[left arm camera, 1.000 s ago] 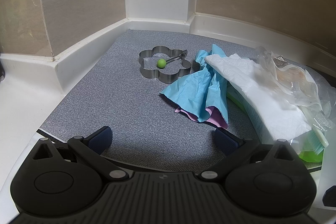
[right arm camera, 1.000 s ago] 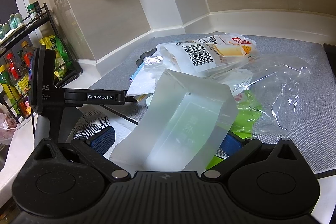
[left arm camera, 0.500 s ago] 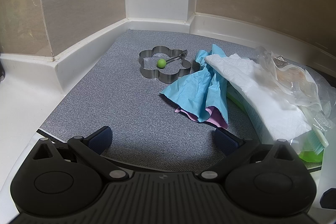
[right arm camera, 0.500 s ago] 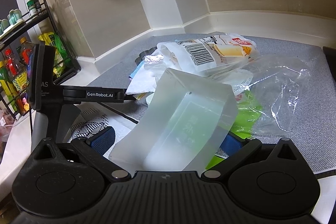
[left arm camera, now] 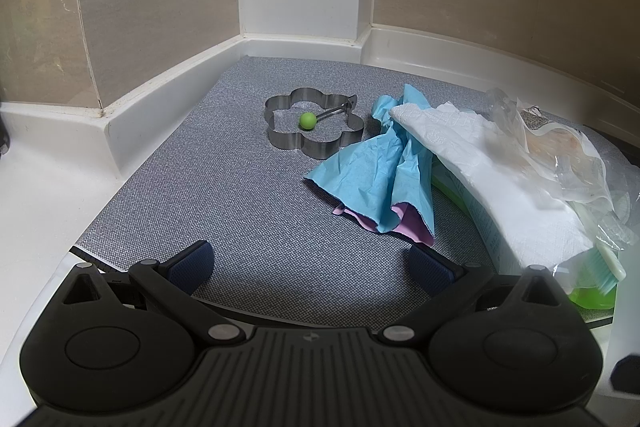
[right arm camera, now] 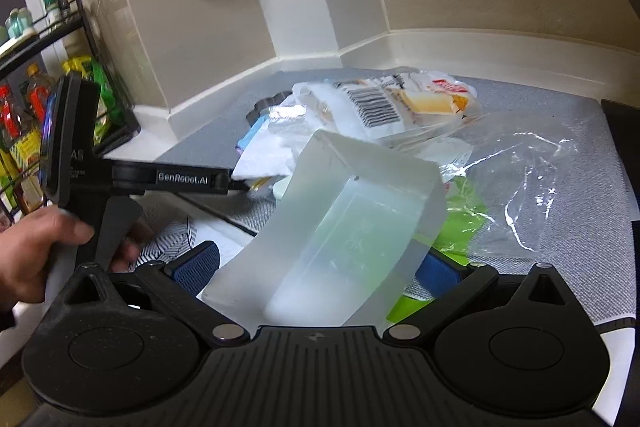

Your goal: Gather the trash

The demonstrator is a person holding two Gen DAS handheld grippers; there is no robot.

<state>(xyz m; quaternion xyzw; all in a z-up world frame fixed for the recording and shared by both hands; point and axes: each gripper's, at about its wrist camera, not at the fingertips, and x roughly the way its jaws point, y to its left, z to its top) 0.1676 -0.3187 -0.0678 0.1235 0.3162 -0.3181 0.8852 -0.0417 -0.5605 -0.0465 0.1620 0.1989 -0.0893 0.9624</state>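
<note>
The right gripper (right arm camera: 316,263) clamps a frosted plastic container (right arm camera: 340,227); being slick, it could slide free. The left gripper (left arm camera: 310,263) gapes empty, blue paper (left arm camera: 376,179) just ahead-right; a careless grab might snag the flower-shaped ring (left arm camera: 314,125) beyond.

"GenRobot.AI" is printed along the left gripper (right arm camera: 240,185)'s black arm.
</note>
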